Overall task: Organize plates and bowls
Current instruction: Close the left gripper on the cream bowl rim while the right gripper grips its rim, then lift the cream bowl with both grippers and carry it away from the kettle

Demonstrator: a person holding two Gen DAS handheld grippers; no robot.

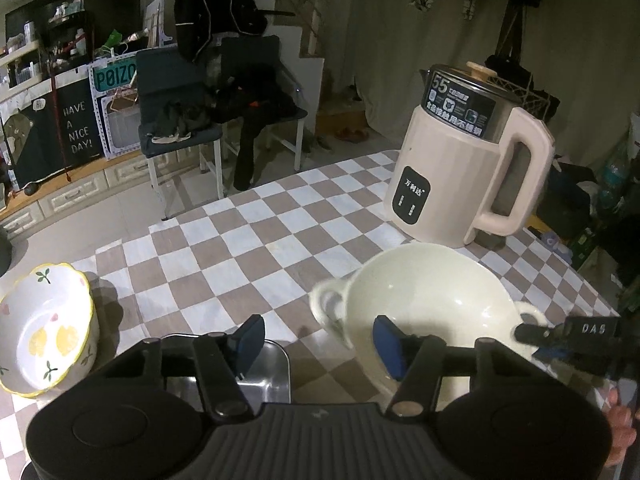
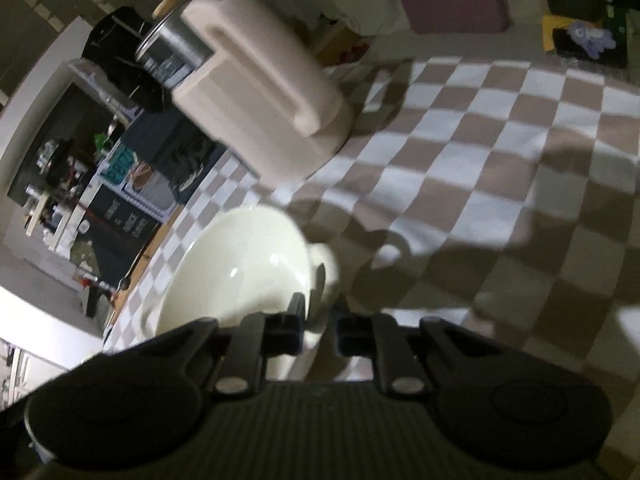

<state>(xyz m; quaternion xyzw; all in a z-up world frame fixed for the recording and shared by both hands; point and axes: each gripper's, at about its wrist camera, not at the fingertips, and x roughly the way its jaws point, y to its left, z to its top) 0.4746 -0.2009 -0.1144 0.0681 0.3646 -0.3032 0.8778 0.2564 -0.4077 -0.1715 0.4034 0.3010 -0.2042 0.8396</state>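
Observation:
A cream two-handled bowl (image 1: 432,300) sits on the checkered tablecloth in front of me. My left gripper (image 1: 320,342) is open and straddles the bowl's left rim. One blue pad (image 1: 388,346) is inside the bowl and the other hangs outside it over a metal tray. The pads do not press on the rim. From the right, my right gripper (image 1: 528,336) reaches the bowl's far handle. In the right wrist view, that gripper (image 2: 320,312) is shut on the handle of the cream bowl (image 2: 240,264). A flowered bowl (image 1: 44,328) with a yellow rim stands at the left.
A square metal tray (image 1: 268,376) lies under my left finger. A cream electric kettle (image 1: 460,168) stands just behind the bowl, also seen as the kettle (image 2: 256,92). The tablecloth (image 1: 248,248) runs to the table's far edge, with chairs and shelves beyond.

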